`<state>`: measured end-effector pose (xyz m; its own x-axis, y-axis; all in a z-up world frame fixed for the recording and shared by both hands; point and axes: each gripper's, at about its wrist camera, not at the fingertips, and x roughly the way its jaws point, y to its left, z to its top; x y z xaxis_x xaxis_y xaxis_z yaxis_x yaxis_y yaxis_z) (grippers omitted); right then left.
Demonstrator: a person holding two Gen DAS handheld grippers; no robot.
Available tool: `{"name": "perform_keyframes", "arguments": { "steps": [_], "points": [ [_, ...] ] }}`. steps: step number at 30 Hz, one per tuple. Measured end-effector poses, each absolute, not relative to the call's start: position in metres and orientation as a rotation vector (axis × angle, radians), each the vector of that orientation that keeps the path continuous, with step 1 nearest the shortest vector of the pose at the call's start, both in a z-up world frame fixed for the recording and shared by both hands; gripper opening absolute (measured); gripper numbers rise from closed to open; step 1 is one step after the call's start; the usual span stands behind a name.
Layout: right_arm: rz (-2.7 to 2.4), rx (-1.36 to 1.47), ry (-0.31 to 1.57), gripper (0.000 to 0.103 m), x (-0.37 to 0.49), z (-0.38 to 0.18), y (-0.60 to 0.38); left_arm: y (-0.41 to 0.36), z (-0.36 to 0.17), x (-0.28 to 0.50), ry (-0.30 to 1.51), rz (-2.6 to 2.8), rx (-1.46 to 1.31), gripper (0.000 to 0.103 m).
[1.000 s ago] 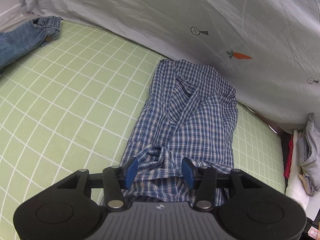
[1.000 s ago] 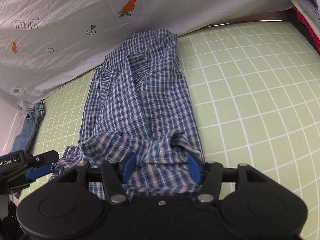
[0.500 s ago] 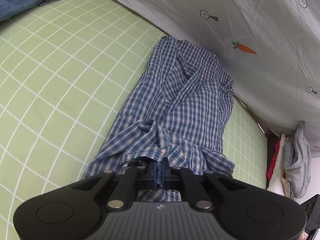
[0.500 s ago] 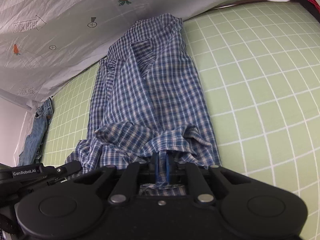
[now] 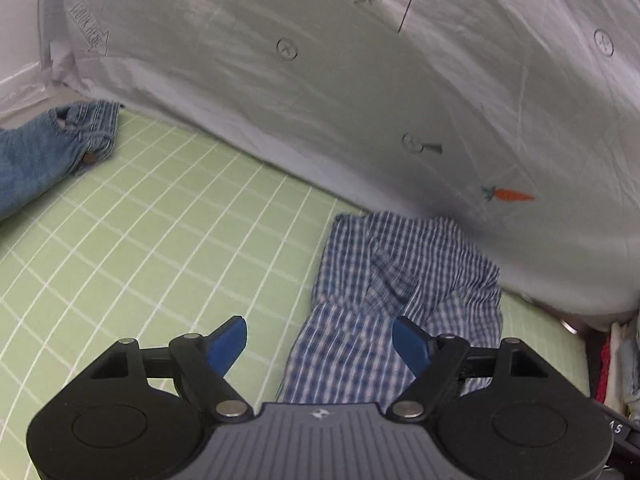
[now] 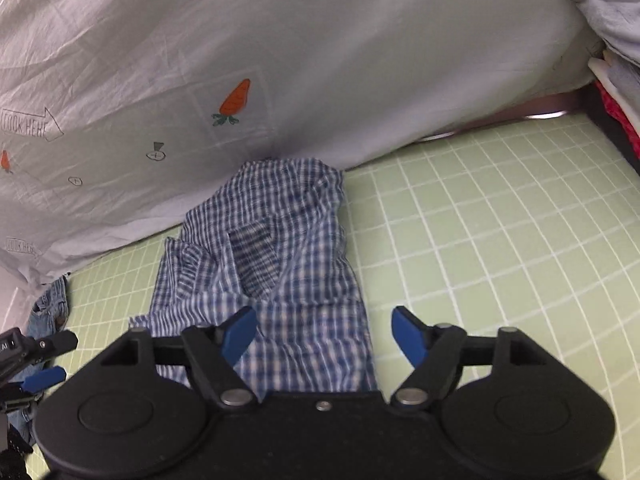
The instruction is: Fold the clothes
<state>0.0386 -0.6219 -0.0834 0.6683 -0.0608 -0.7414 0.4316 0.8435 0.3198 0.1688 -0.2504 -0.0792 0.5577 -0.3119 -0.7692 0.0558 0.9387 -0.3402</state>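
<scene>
The blue-and-white checked shirt (image 5: 404,292) (image 6: 276,272) lies crumpled in a long strip on the green surface (image 5: 160,240) (image 6: 500,248) with its white grid, its far end touching the foot of the grey printed sheet (image 5: 320,80) (image 6: 300,60) that hangs behind. Its near end runs under both grippers and is hidden by their bodies.

The left gripper (image 5: 320,340) has its blue fingers (image 5: 226,344) spread wide, nothing between them; the left finger is over bare green grid and the right one over the shirt's left part. The right gripper (image 6: 324,332) is likewise spread wide and holds nothing, its left finger over the shirt and its right one over the grid just beside the shirt's right edge. In the right wrist view the left gripper shows at the lower left edge (image 6: 36,360).

The sheet carries outlined arrows reading "LOOK HERE" (image 6: 30,124), orange carrots (image 5: 508,194) (image 6: 234,100) and small circled marks. Blue jeans (image 5: 44,152) (image 6: 48,312) lie at the far left of the surface, well apart from the shirt. At the right edge a pile of grey, white and red clothes (image 6: 612,60) (image 5: 624,360) is stacked.
</scene>
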Motion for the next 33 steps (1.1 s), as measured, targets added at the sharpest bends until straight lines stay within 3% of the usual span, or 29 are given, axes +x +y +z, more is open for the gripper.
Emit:
{"name": "perform_keyframes", "arguments": {
  "steps": [12, 24, 26, 27, 28, 29, 30, 31, 33],
  "points": [
    [-0.306, 0.532, 1.079, 0.084, -0.022, -0.143, -0.589, -0.232, -0.133, 0.115, 1.215, -0.140, -0.257, 0.080],
    [-0.306, 0.707, 1.125, 0.088, -0.036, -0.155, -0.598, -0.229, -0.150, 0.107, 1.305, -0.164, -0.284, 0.079],
    [-0.270, 0.676, 1.105, 0.079, -0.038, -0.150, -0.594, -0.229, -0.149, 0.107, 1.296, -0.177, -0.292, 0.074],
    [-0.251, 0.660, 1.096, 0.064, -0.040, -0.148, -0.592, -0.229, -0.149, 0.108, 1.292, -0.184, -0.295, 0.069],
    [-0.233, 0.645, 1.086, 0.052, -0.041, -0.145, -0.590, -0.229, -0.149, 0.108, 1.287, -0.191, -0.299, 0.060],
    [-0.215, 0.629, 1.076, 0.050, -0.043, -0.143, -0.588, -0.230, -0.148, 0.109, 1.292, -0.200, -0.290, 0.051],
    [-0.196, 0.613, 1.066, 0.039, -0.044, -0.140, -0.587, -0.232, -0.148, 0.111, 1.299, -0.211, -0.277, 0.041],
    [-0.178, 0.598, 1.056, 0.021, -0.046, -0.138, -0.585, -0.233, -0.150, 0.113, 1.309, -0.225, -0.287, 0.015],
    [-0.142, 0.566, 1.035, 0.012, -0.049, -0.133, -0.581, -0.235, -0.153, 0.118, 1.323, -0.235, -0.331, 0.010]
  ]
}}
